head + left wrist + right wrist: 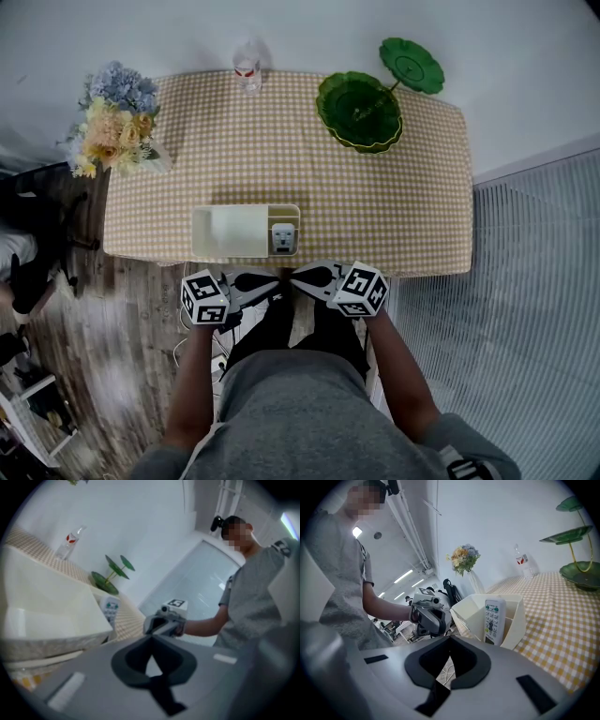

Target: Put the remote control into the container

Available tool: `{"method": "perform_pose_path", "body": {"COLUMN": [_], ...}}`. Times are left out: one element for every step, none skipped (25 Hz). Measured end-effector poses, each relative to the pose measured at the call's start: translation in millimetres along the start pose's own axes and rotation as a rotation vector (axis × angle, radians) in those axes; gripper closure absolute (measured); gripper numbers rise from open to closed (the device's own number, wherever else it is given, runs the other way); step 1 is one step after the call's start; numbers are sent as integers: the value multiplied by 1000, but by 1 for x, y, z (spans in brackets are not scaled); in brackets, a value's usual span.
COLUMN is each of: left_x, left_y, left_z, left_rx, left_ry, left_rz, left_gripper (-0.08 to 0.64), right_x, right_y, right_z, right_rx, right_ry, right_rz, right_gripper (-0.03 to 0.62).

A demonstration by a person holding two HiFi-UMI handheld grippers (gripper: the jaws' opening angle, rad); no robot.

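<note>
The remote (283, 237) stands in the box (214, 246), middle of the frame. Just below, the left gripper (275, 284) and right gripper (298, 277) have jaws pressed together, empty.

A flower bouquet (114, 120), a clear bottle (247, 67) and green leaf-shaped dishes (359, 111) stand on the checked table (281, 150).

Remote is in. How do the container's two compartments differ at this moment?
Size: the left compartment is wide, while the right compartment is a narrow slot.
Contents: the left compartment looks empty, while the right compartment holds the remote control, standing on end with its buttons facing the person.
Both are part of the same cream container, open at the top, at the near edge of the table.
</note>
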State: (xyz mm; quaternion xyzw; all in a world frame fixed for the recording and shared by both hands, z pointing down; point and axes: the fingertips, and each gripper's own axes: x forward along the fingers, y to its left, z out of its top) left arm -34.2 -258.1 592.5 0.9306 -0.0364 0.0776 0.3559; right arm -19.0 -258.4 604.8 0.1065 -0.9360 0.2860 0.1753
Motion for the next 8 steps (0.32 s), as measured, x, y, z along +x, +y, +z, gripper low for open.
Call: {"method": "perform_pose_path", "body": {"left_x": [0,0,0,0,1,1,1,1], "left_y": [0,0,0,-1,-2,-2,-3,-4], "left_z": [0,-1,-1,-1,-2,-3,-3,-4], "left_rx": [0,1,3,8,13,19,25,30], "left_ry": [0,2,5,10,17,24,32,40], "left_rz": [1,1,1,1,1,2,3,4], "left_gripper": [560,560,560,560,560,560,560,560], "right_x": [0,0,1,1,1,1,1,1], "right_y": [0,0,0,0,1,1,1,1], "right_z": [0,0,0,0,-1,-1,-1,-1], "right_rx": [0,-1,-1,-1,0,1,3,4], "right_ry": [1,2,3,4,5,5,6,6], "right_rz": [2,4,5,6,6,6,6,6], "right_gripper": [574,574,574,574,574,574,574,574]}}
